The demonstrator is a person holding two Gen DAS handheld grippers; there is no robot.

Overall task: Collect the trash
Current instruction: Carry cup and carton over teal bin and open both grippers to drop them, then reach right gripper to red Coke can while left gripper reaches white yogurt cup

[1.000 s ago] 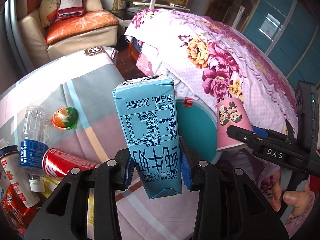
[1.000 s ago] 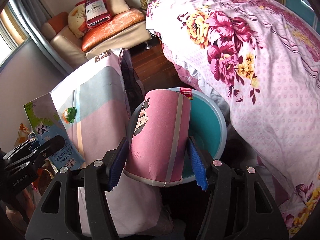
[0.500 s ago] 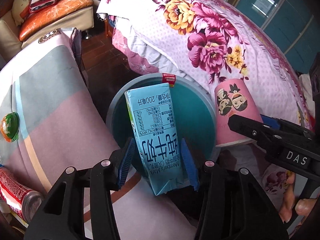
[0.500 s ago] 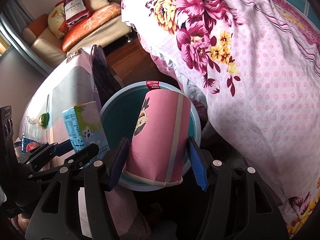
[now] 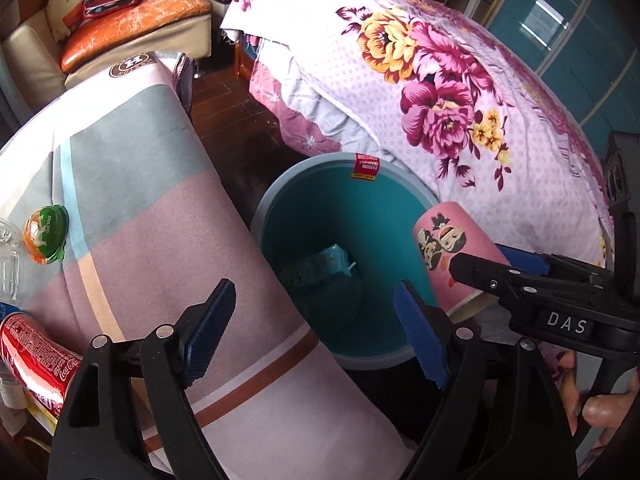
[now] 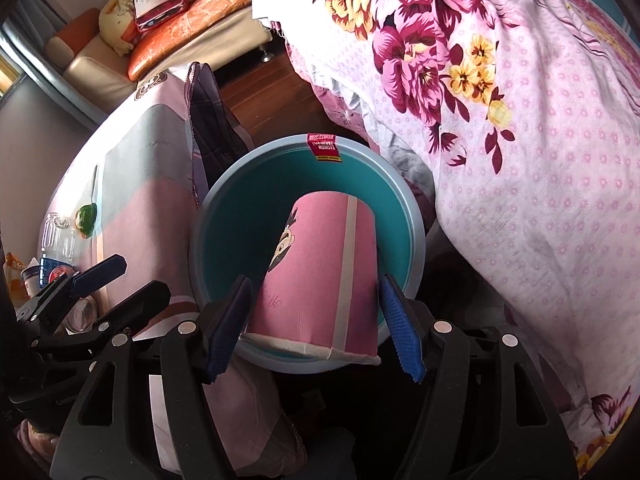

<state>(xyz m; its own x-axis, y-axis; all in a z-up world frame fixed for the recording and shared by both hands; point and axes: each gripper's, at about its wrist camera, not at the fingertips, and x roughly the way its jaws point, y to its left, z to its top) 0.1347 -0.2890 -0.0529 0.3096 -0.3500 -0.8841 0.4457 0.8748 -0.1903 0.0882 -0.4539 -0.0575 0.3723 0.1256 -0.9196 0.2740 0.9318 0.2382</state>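
Pink cup (image 6: 320,276) between opening right claw (image 6: 316,320), over teal bin (image 6: 400,184)

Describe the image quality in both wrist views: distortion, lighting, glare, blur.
Left wrist view: strong fisheye bending with dark corners; daylight is bright on the floral bedspread, while the carton deep in the teal bin is dim and soft; glare on the red can. Right wrist view: the same bending; the pink cup is sharp, the area under the gripper nearly black.
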